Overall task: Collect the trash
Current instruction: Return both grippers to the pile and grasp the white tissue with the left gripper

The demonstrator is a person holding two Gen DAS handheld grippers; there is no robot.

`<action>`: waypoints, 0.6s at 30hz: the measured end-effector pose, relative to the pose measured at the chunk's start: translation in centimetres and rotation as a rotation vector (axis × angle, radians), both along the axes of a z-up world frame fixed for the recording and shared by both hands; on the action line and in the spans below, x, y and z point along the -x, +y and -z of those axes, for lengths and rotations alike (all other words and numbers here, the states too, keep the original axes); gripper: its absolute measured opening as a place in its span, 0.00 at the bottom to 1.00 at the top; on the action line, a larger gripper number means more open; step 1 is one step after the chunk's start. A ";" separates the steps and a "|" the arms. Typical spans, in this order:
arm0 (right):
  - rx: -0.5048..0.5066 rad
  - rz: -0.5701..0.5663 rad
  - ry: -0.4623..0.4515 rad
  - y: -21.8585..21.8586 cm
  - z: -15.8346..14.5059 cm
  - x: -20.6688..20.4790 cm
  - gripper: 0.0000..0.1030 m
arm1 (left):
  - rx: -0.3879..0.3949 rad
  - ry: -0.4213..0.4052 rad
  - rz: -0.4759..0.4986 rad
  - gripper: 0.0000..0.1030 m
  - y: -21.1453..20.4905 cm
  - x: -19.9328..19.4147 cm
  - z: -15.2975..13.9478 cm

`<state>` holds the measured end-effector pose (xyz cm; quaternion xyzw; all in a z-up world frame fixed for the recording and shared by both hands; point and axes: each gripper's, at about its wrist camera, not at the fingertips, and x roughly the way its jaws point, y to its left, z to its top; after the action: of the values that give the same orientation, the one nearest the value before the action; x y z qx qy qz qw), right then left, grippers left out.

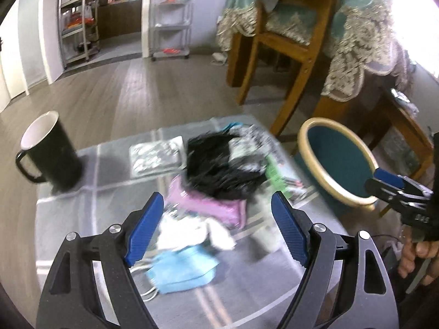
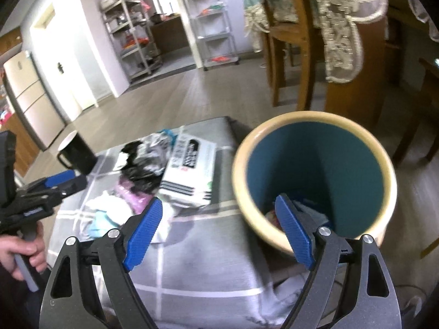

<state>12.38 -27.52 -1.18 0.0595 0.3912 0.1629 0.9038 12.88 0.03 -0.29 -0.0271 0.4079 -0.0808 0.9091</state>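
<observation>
A pile of trash lies on a grey checked cushion (image 1: 247,296): a black plastic bag (image 1: 216,164), a pink wrapper (image 1: 208,205), white tissue (image 1: 192,233), a blue face mask (image 1: 181,271) and a blister pack (image 1: 156,159). My left gripper (image 1: 218,224) is open and empty just above the tissue and pink wrapper. A teal bin with a cream rim (image 2: 315,175) stands right of the cushion, with some trash inside. My right gripper (image 2: 219,227) is open and empty, over the bin's near rim. A white printed packet (image 2: 189,175) lies by the bag.
A black mug (image 1: 46,150) stands on the cushion's far left corner. A wooden chair (image 1: 277,54) and a table with a lace-trimmed cloth (image 1: 356,54) stand behind the bin. Metal shelves (image 1: 76,19) line the far wall across an open wood floor.
</observation>
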 end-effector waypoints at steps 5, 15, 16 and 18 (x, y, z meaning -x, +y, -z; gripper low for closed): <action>-0.013 -0.051 0.044 2.2 1.2 0.0 0.82 | -0.025 0.083 -0.061 0.77 1.9 0.0 2.4; -0.022 -0.110 0.099 4.7 2.8 0.0 0.82 | 0.006 0.184 -0.086 0.76 3.3 -1.1 5.5; -0.020 -0.112 0.101 4.8 2.9 0.1 0.82 | 0.011 0.187 -0.084 0.76 3.3 -1.3 5.7; -0.017 -0.113 0.104 4.8 3.0 0.1 0.82 | 0.022 0.196 -0.076 0.75 3.1 -1.8 6.2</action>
<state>12.30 -22.69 -4.19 0.0535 0.4389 0.2139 0.8711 14.71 3.17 -6.47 -0.0603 0.4925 -0.0477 0.8669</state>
